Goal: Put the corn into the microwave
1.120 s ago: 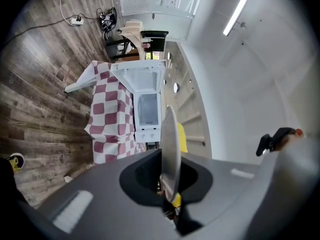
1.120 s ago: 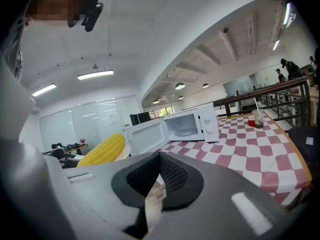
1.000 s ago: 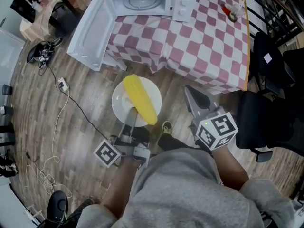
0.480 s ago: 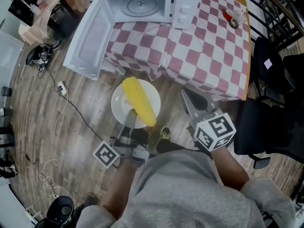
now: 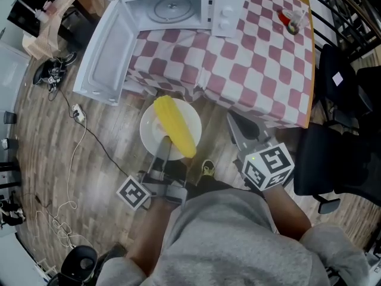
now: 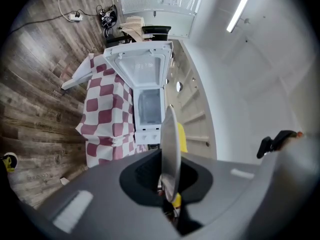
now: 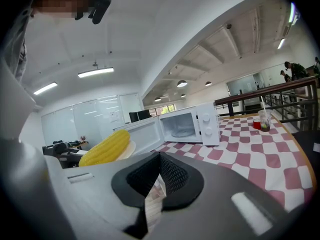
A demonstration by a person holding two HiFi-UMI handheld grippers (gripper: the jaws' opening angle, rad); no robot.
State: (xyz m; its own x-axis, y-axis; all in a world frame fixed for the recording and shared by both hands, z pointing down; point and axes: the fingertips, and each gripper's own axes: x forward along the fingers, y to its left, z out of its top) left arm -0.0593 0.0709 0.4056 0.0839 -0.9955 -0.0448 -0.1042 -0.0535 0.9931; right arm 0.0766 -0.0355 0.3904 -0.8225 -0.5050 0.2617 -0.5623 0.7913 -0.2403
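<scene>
The corn (image 5: pixel 175 126) lies on a white plate (image 5: pixel 152 133), held in the air short of the open microwave (image 5: pixel 178 8) on the checked bench (image 5: pixel 256 58). The left gripper's (image 5: pixel 163 149) fingers clamp the plate's rim. The right gripper's (image 5: pixel 243 127) fingers are closed on nothing, also short of the microwave.

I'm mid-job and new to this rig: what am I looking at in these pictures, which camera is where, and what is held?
No robot arm here: a person holds a two-jaw gripper in each hand. The head view looks steeply down from the person's head; the other two cameras ride on the grippers, looking along their jaws. The left gripper is shut on the rim of a white plate carrying the corn, above the floor. The right gripper is shut and empty. Ahead, the microwave stands open on a checked tablecloth, with a cup at the far corner.
</scene>
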